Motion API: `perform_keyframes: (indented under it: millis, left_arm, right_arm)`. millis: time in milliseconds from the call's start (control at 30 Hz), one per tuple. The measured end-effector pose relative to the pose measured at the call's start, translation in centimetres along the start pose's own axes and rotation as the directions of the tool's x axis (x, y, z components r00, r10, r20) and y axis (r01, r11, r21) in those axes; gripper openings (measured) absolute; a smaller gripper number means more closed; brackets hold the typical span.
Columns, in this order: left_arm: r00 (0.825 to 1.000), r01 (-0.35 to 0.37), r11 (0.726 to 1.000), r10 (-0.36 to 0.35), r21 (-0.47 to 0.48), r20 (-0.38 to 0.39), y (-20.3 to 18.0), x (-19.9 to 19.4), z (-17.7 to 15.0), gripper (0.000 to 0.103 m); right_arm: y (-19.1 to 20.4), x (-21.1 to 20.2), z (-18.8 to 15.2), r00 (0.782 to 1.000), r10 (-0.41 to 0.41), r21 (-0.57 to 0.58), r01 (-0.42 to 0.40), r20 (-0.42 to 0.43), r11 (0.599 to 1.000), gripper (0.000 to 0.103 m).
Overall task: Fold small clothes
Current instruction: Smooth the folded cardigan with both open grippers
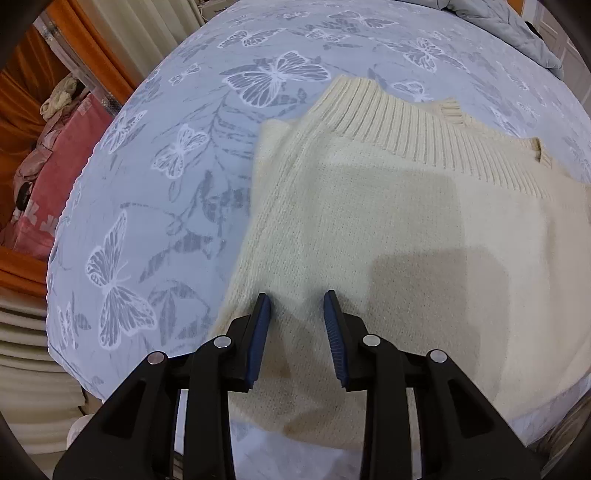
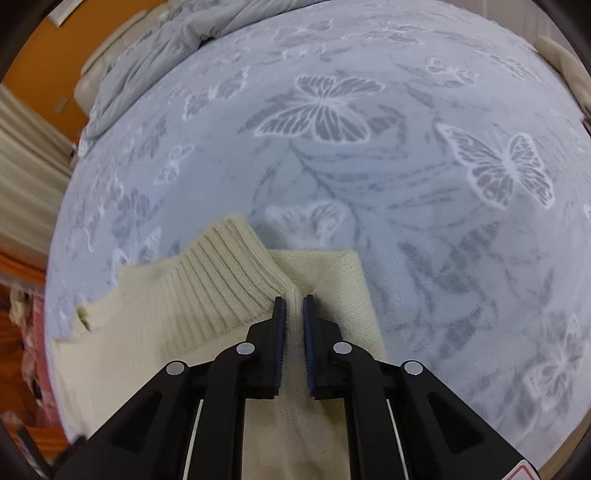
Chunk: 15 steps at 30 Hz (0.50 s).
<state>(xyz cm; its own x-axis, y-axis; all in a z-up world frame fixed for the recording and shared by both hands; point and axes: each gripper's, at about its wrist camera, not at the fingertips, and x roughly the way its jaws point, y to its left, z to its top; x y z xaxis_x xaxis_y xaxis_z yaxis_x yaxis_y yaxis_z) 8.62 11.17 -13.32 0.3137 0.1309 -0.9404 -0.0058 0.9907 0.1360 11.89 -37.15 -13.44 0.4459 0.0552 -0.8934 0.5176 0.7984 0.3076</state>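
Left claw (image 1: 296, 299): jaws parted wide, pointing forward and down. Right claw (image 2: 293, 301): jaws nearly closed, narrow gap between pads.

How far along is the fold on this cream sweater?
Partly done: the cream sweater lies on the butterfly blanket with its sides seemingly folded in. In hand: the right gripper nearly closed around a ridge of knit beside the ribbed hem; the left gripper open above it. Left: the final fold.

sweater (image 1: 388, 236): lower part hidden behind the tongs; cut off at right frame edge
quilt (image 1: 509, 26): cut off at top right
pink bedding (image 1: 55, 177): blurred, left edge, unclear
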Motion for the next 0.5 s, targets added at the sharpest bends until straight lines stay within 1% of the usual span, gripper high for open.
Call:
perform_keyframes:
  millis: [67,100,133,167,200,233,300,367,400,467,500]
  left_arm:
    - [1.000,0.001,1.000,-0.001,-0.001,0.000,0.0,-0.1,0.0,0.030]
    - [1.000,0.006,1.000,-0.006,-0.012,0.007,0.2,-0.5,0.1,0.030]
    - [1.000,0.018,1.000,-0.017,-0.025,0.021,0.4,-0.8,0.2,0.030]
    - [0.998,0.041,0.998,-0.039,-0.046,0.043,0.7,-1.6,0.4,0.030]
    - [0.994,0.073,0.995,-0.067,-0.073,0.085,1.2,-2.8,1.0,0.030]
    - [0.992,0.081,0.993,-0.072,-0.083,0.100,1.3,-3.3,1.3,0.030]
    - [0.989,0.109,0.989,-0.098,-0.098,0.114,1.4,-3.6,3.1,0.030]
    - [0.989,0.126,0.985,-0.115,-0.115,0.096,1.0,-2.7,5.1,0.030]
    - [0.990,0.126,0.986,-0.117,-0.109,0.083,0.5,-1.7,6.2,0.030]
    - [0.996,0.073,0.993,-0.068,-0.093,0.053,-0.5,0.4,7.4,0.030]
    - [0.998,0.054,0.995,-0.053,-0.088,0.015,-0.8,2.2,7.9,0.030]
  right_arm:
    - [0.4,-1.7,-0.1,0.999,-0.001,-0.014,0.002,0.048,1.000,0.010]
    - [1.0,-3.3,-0.4,0.995,-0.009,-0.045,0.013,0.095,0.999,0.011]
    - [1.4,-4.3,-0.6,0.993,-0.005,-0.070,0.013,0.120,0.997,0.014]
    - [1.8,-5.4,-0.8,0.990,0.008,-0.100,0.007,0.143,0.995,0.016]
    - [2.2,-6.2,-1.1,0.988,0.025,-0.125,-0.005,0.155,0.992,0.017]
    - [2.9,-6.9,-1.6,0.986,0.057,-0.154,-0.033,0.155,0.988,0.016]
    - [3.9,-6.9,-2.0,0.988,0.088,-0.191,-0.063,0.128,0.980,0.016]
    - [5.1,-5.5,-2.3,0.992,0.069,-0.234,-0.043,0.103,0.971,0.015]
    - [5.3,-4.4,-2.4,0.995,0.050,-0.239,-0.028,0.089,0.971,0.015]
    - [4.6,-0.5,-2.3,0.999,-0.044,-0.209,0.045,0.011,0.977,0.014]
    - [3.5,1.3,-2.4,0.998,-0.059,-0.184,0.056,-0.010,0.981,0.007]
